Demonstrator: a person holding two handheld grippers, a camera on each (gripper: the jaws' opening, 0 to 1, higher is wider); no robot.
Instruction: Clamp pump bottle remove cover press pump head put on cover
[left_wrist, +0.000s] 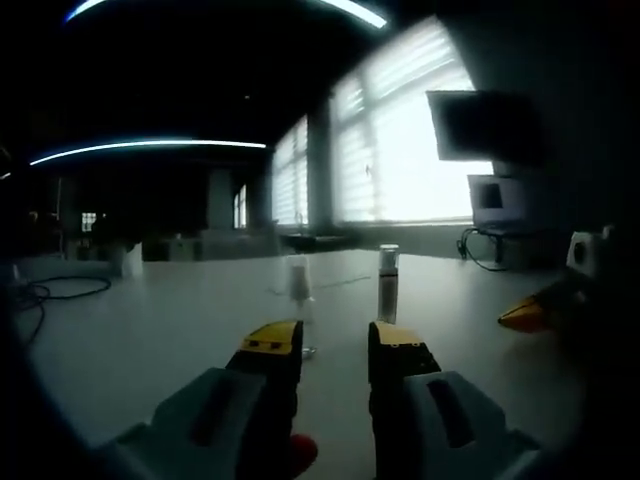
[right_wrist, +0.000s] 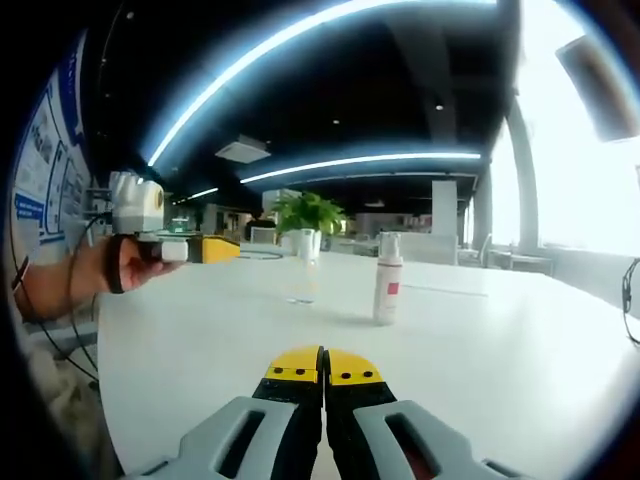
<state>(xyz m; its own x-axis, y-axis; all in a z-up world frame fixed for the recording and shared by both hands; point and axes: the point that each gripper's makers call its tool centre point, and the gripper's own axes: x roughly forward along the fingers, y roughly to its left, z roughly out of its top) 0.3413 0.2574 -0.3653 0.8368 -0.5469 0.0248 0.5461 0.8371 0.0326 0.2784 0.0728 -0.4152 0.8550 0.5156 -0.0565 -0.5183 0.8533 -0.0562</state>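
A white pump bottle (right_wrist: 388, 282) with a pink label stands upright on the white table (right_wrist: 500, 350), its pump head bare. A clear cover (right_wrist: 304, 272) stands on the table to its left, apart from it. My right gripper (right_wrist: 323, 362) is shut and empty, short of both. The left gripper (right_wrist: 205, 248) hovers at the table's left edge, held by a hand. In the left gripper view, my left gripper (left_wrist: 335, 345) is open and empty, with the bottle (left_wrist: 388, 285) and cover (left_wrist: 297, 283) beyond its fingertips. The right gripper's yellow tip (left_wrist: 527, 313) enters from the right.
A potted green plant (right_wrist: 308, 213) stands behind the cover at the table's far side. Black cables (left_wrist: 55, 290) lie on the table's left part. A monitor (left_wrist: 480, 125) and a small device (left_wrist: 495, 200) sit by the bright windows.
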